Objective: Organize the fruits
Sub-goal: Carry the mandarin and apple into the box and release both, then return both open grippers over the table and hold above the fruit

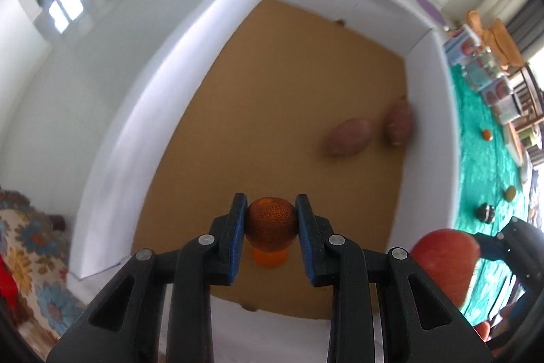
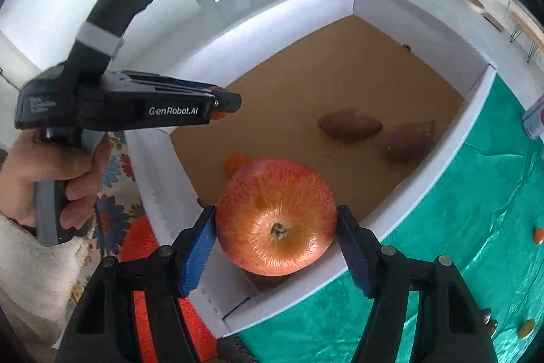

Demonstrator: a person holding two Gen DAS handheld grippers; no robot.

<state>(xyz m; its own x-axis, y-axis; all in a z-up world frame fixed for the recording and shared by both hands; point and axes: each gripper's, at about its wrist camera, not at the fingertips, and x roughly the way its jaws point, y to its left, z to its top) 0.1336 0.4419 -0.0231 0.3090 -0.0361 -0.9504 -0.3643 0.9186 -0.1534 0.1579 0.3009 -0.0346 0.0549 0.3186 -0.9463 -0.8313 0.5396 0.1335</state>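
Left hand-held gripper [image 1: 271,224] clamps a small round orange tangerine [image 1: 270,223] above the white-walled cardboard box [image 2: 340,84]. Right hand-held gripper [image 2: 277,232] pinches a large red apple [image 2: 276,220] at its widest girth over the box's near corner. The apple is probably firm, smooth and heavier; the tangerine soft-skinned.

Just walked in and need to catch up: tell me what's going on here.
A person is sorting produce into a white-walled box with a brown floor, using two handheld grippers. The left gripper is shut on a small orange held above the box floor. The right gripper is shut on a red apple over the box's near edge. Two sweet potatoes and another small orange already lie inside. A few small fruits remain out on the green cloth.
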